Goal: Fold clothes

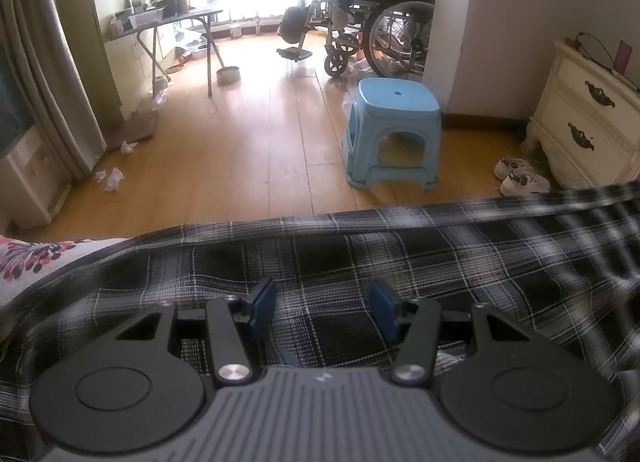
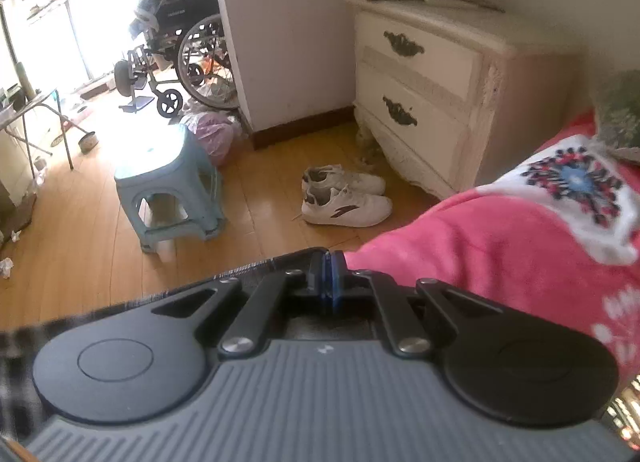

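Left gripper (image 1: pixel 323 308): hanging over the plaid shirt (image 1: pixel 400 262), blue pads standing apart, not pinching anything.
Right gripper (image 2: pixel 329 282): pads squeezing tight together at the shirt's edge; honestly can't tell if any cloth is caught in there.
Plaid shirt: lying spread across the bed, its far edge running along the bed's side, pink blanket (image 2: pixel 500 238) sitting right beside it.
Floor: blue stool (image 1: pixel 394 130) and white sneakers (image 2: pixel 346 198) sitting near the cream nightstand (image 2: pixel 432 78).
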`<state>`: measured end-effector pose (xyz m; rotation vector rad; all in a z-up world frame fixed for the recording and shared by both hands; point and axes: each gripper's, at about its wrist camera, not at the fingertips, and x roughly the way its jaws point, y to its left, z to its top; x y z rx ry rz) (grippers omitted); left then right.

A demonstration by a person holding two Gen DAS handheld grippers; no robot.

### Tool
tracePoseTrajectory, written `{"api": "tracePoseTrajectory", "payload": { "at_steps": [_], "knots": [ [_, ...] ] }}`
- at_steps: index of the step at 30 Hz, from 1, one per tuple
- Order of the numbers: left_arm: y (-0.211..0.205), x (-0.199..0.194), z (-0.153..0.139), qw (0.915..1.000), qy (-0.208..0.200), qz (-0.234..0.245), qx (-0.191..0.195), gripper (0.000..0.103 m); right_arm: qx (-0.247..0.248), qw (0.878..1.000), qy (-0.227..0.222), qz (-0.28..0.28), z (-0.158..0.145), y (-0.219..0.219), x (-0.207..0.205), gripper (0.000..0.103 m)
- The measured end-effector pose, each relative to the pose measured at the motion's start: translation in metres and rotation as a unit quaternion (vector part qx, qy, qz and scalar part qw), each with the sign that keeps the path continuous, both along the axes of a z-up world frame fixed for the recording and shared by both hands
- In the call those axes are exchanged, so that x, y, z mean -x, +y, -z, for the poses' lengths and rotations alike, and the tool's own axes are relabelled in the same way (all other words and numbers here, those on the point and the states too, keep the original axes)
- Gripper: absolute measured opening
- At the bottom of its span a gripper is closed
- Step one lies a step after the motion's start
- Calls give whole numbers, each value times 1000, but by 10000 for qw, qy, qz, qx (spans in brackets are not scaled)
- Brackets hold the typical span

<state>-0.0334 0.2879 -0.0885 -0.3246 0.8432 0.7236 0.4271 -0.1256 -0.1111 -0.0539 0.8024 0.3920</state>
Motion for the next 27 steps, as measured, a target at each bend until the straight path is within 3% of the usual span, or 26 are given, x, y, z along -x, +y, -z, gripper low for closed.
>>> {"api": "tracePoseTrajectory", "payload": {
  "at_steps": [5, 8, 11, 15, 18, 21, 24, 27],
  "knots": [
    [0, 1, 0, 10000, 7, 15, 10, 54, 310, 9979, -41, 572, 11, -2, -16, 12],
    [1, 3, 1, 10000, -17, 12, 33, 54, 471, 9938, -161, 993, 13, -9, -23, 12],
    [2, 5, 1, 10000, -51, 0, 59, 54, -57, 9935, -282, 1103, -2, -28, -15, 12],
    [3, 6, 1, 9999, -78, -34, 75, 54, -1050, 9940, 319, -29, -7, -35, 6, 14],
    [3, 6, 1, 9999, -60, -57, 63, 54, -1224, 9846, 892, -878, 5, -28, 19, 12],
    [2, 7, -1, 9999, -42, -106, 50, 54, -339, 9946, 930, -301, 24, -30, 11, 8],
    [4, 13, -5, 9998, -47, -197, 38, 54, -200, 9908, 623, 1188, 22, -64, -1, 11],
    [9, 18, -8, 9994, -84, -329, 50, 54, -585, 9844, 463, 1595, 4, -88, 8, 14]
  ]
}}
